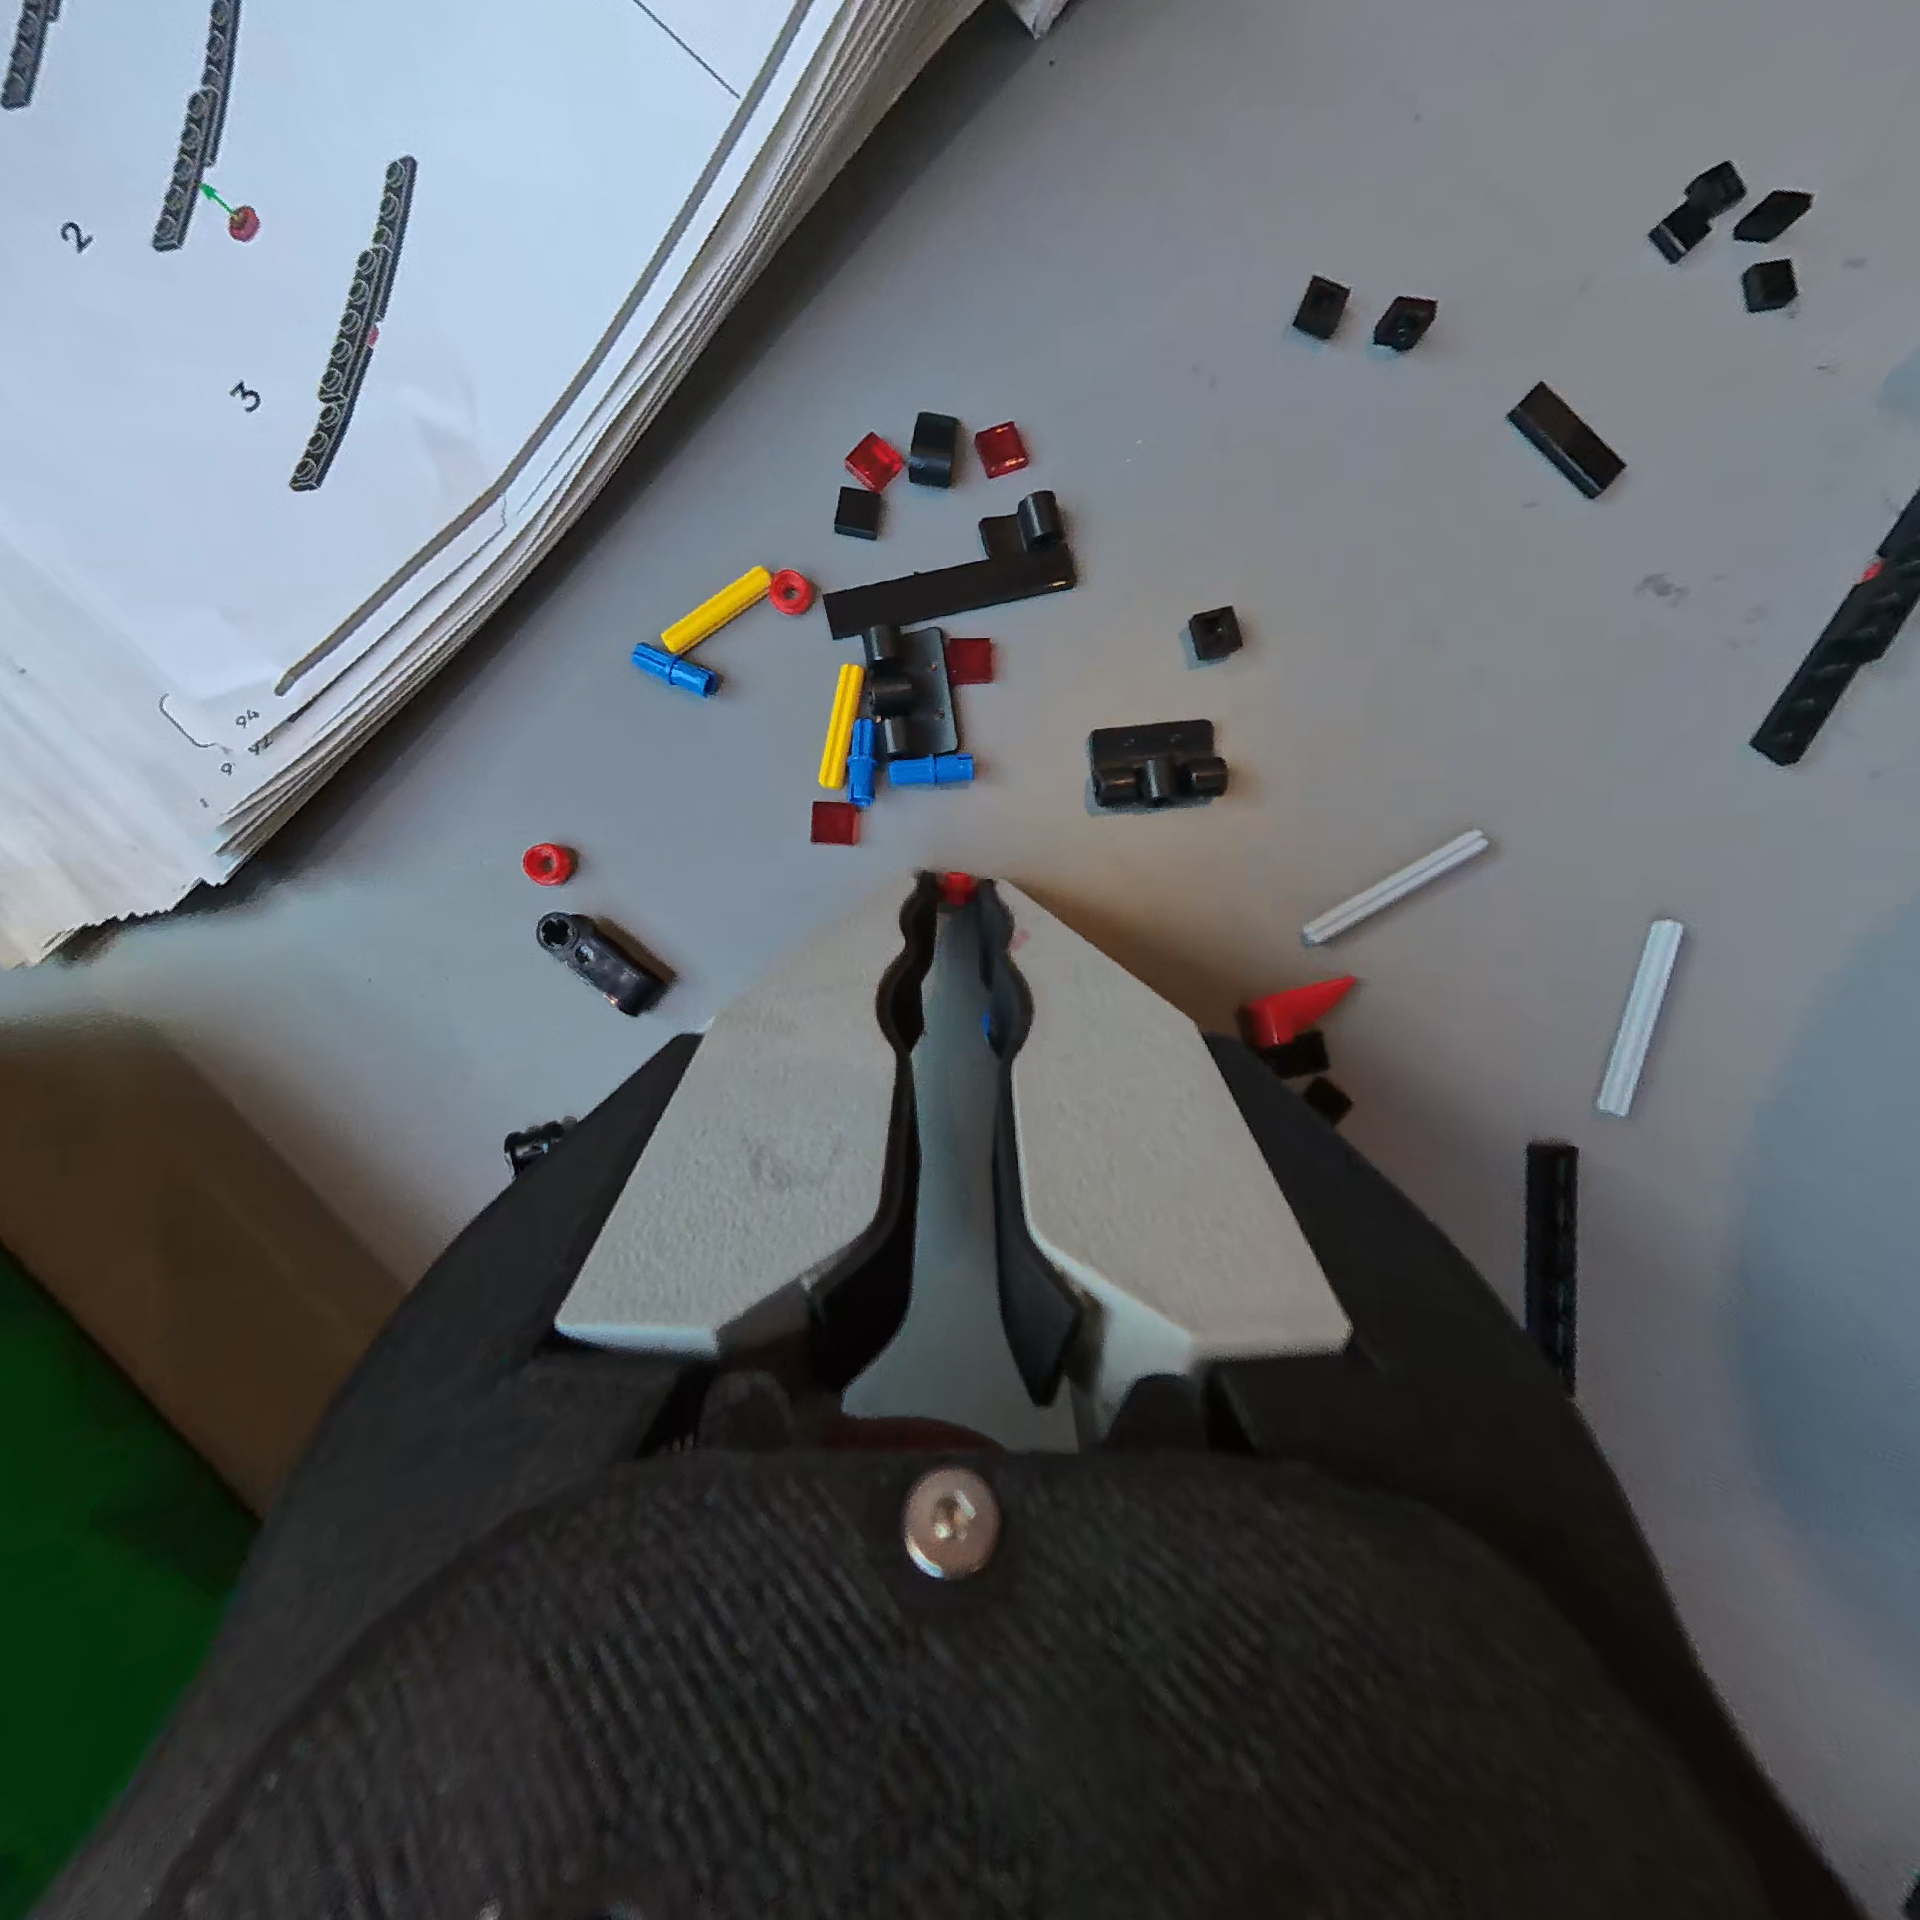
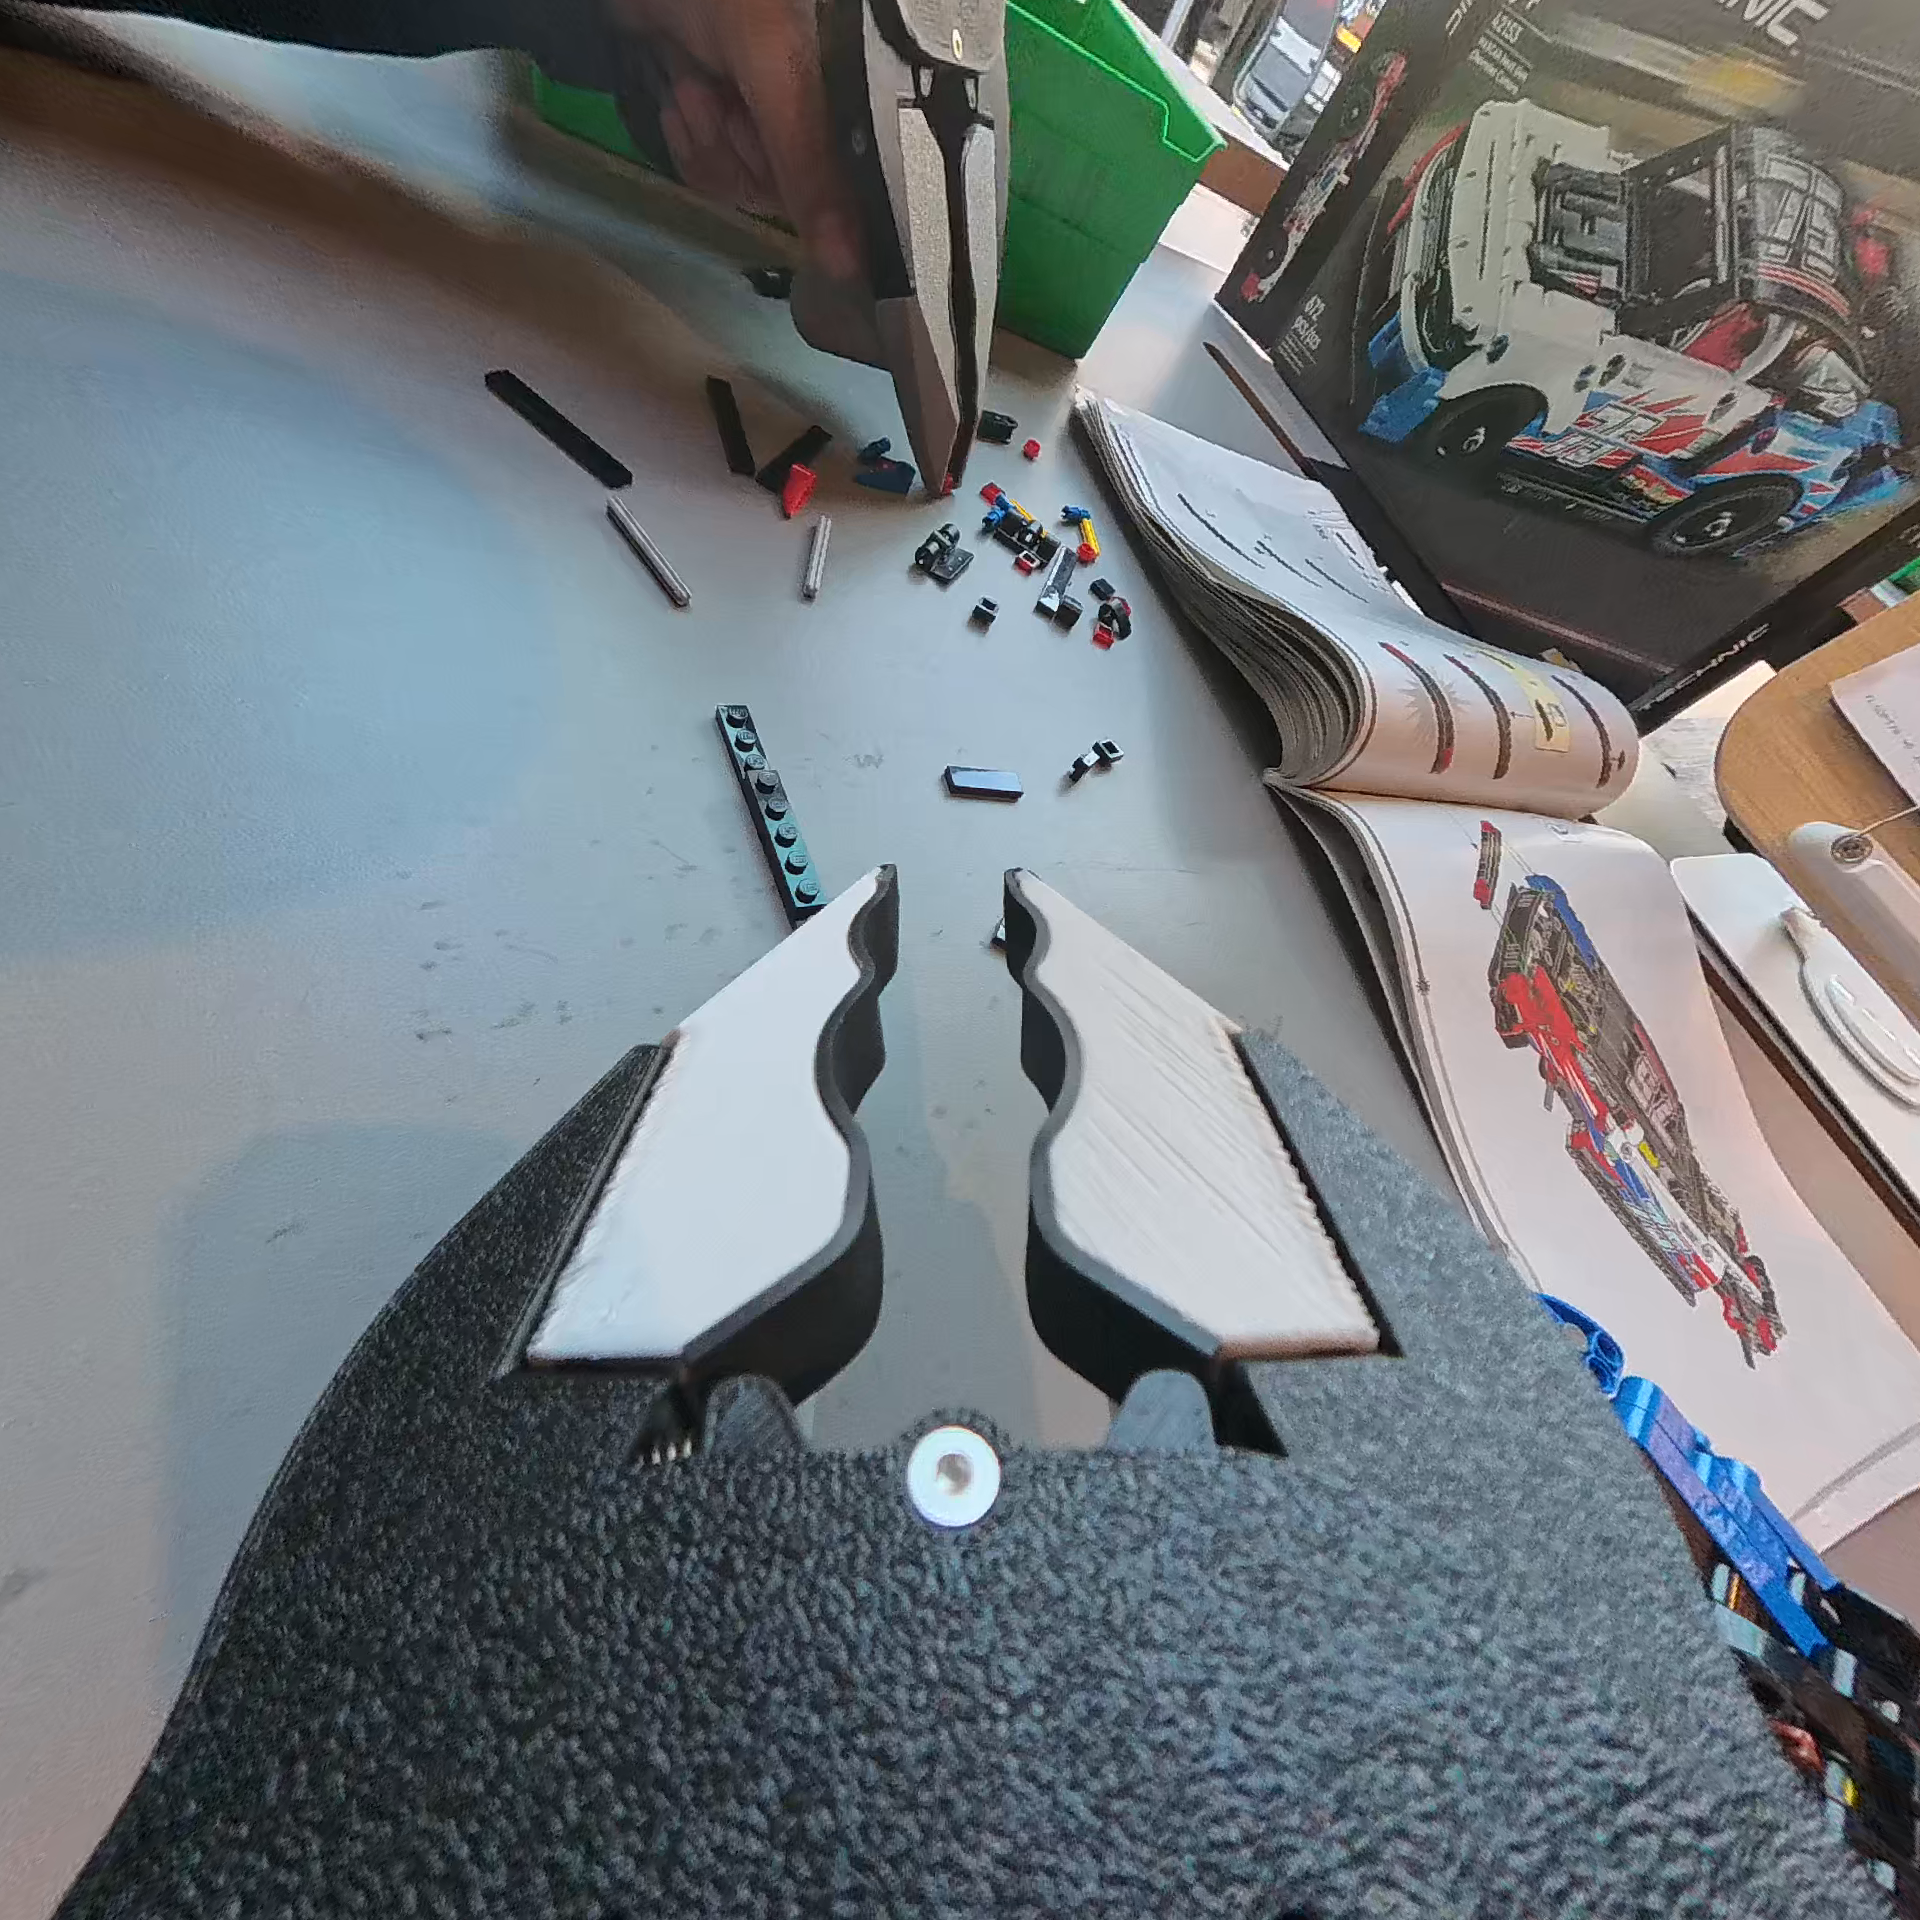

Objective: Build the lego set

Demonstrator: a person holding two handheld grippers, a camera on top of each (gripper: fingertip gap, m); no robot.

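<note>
Loose Lego pieces lie scattered on the grey table [image 1: 1351,644]. Among them are yellow axles [image 1: 717,609], blue pins [image 1: 675,668], red bushes [image 1: 548,862], small red tiles [image 1: 1000,449], black pieces [image 1: 948,595] and two grey axles [image 1: 1394,886]. My left gripper [image 1: 956,891] points down at the table and is shut on a small red piece [image 1: 956,886] at its tips. It also shows far off in the right wrist view [image 2: 945,480]. My right gripper [image 2: 951,883] is open and empty, low over the table beside a long black studded plate [image 2: 774,816].
An open instruction booklet [image 1: 312,416] lies left of the pieces; in the right wrist view it is on the right [image 2: 1455,935]. The set's box [image 2: 1610,312] and a green bin [image 2: 1091,177] stand at the back. A flat black tile [image 2: 983,781] lies ahead of my right gripper. One gripper's finger ends stand about 25 centimetres off the other's. From my right tips it is roughly 6 centimetres to the long black studded plate [image 2: 774,816]; from my left, 20 centimetres. It is also in sight in the left wrist view [image 1: 1866,602].
</note>
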